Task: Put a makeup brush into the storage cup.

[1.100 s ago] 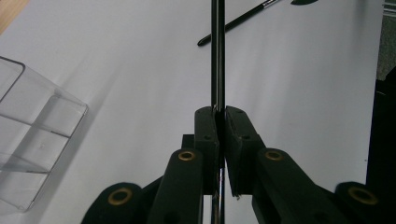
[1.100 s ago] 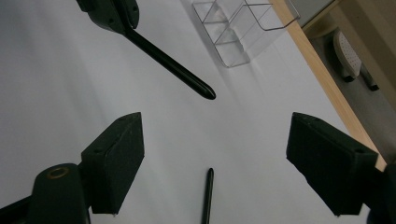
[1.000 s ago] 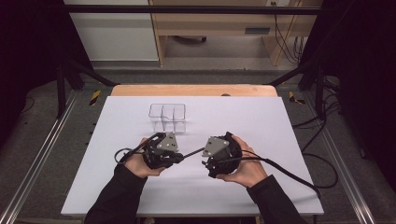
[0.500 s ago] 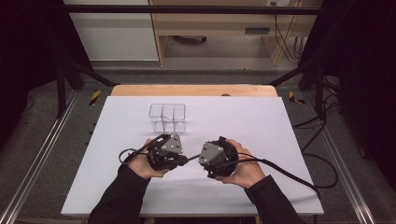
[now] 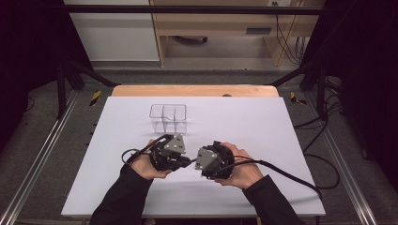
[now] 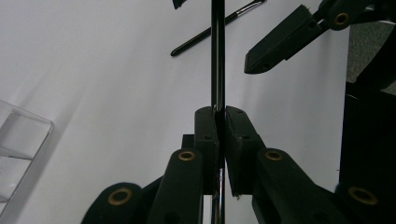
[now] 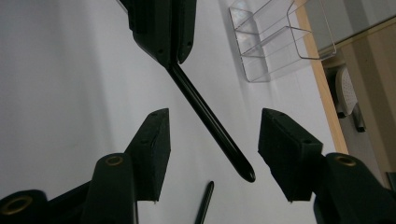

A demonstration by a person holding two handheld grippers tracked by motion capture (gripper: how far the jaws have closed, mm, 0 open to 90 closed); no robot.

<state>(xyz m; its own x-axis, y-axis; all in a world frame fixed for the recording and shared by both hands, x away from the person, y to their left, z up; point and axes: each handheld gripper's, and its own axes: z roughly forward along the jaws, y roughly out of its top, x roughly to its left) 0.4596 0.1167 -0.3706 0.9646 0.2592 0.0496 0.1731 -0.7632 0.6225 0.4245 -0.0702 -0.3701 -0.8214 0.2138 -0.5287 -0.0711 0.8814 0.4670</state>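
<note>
- Left gripper (image 5: 185, 161): we are holding it at about 7 o'clock from the table's centre, its jaws clamped together on a thin black stick (image 6: 217, 56), most likely a pen or a brush handle. In the left gripper view the stick is running straight up from between the pads toward 12 o'clock.
- Black stick, free end (image 7: 212, 123): in the right gripper view it is slanting down toward 5 o'clock from the left gripper's pinch, with its rounded tip lying between the right jaws and touching neither.
- Right gripper (image 5: 199, 164): we are keeping it just beside the left one, at about 6 o'clock on the table, jaws standing well apart around that free end.
- Handling note: as we judge it, a handover is in hand. We are advising that the right jaws be centred on the stick and closed squarely across it before the left pinch lets go, so that the round shaft does not roll or slip.
- Second thin black stick (image 7: 204, 205): lying loose on the white table sheet (image 5: 263, 122), below the right jaws.
- Clear divided tray (image 5: 168, 117): standing at 11 o'clock, apart from both grippers.
- Markings: we are finding no readable brand, label or writing.
</note>
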